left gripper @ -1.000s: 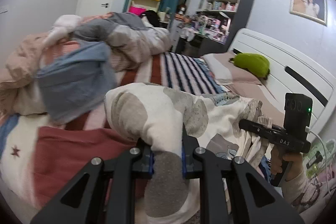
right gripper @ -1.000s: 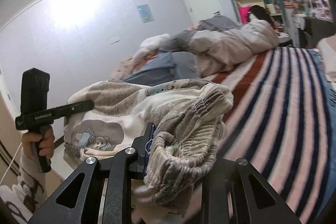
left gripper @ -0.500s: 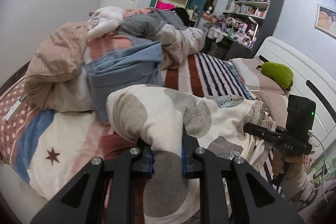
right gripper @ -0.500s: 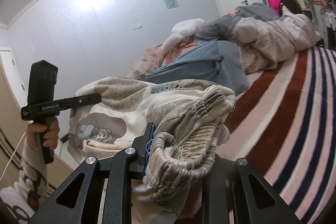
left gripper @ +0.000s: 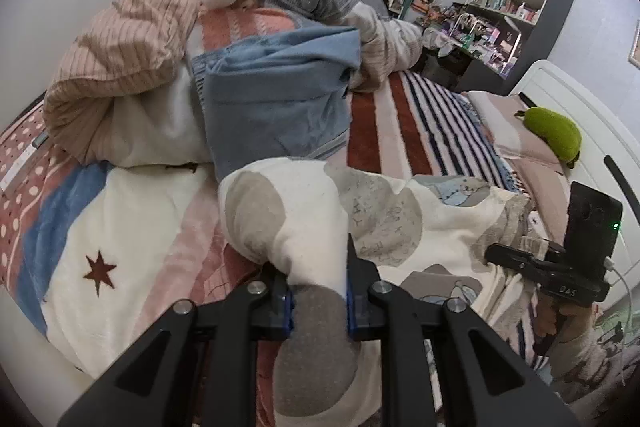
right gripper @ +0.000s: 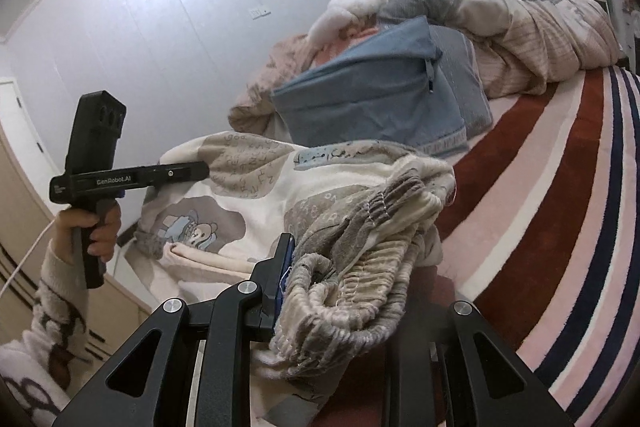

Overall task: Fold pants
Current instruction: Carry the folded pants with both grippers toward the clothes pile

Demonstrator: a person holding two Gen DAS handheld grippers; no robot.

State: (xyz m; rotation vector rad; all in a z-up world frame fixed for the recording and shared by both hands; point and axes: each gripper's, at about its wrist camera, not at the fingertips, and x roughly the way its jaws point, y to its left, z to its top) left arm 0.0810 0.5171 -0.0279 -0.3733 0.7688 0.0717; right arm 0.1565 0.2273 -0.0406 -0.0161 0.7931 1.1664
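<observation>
The cream fleece pants with grey cartoon patches hang stretched between both grippers above the bed. My left gripper is shut on the cuff end of the pants. In the right wrist view my right gripper is shut on the bunched elastic waistband; its right finger is hidden by the cloth. The pants span across to the left gripper, held by a hand at far left. The right gripper also shows at the right edge of the left wrist view.
The bed has a red, pink and navy striped blanket. A pile of clothes and bedding, with a folded blue garment on it, lies just beyond the pants. A green plush rests by the white headboard. Shelves stand behind.
Both grippers have carried the stretched pants forward and lower towards the bed and the clothes pile. The grips have not changed.
</observation>
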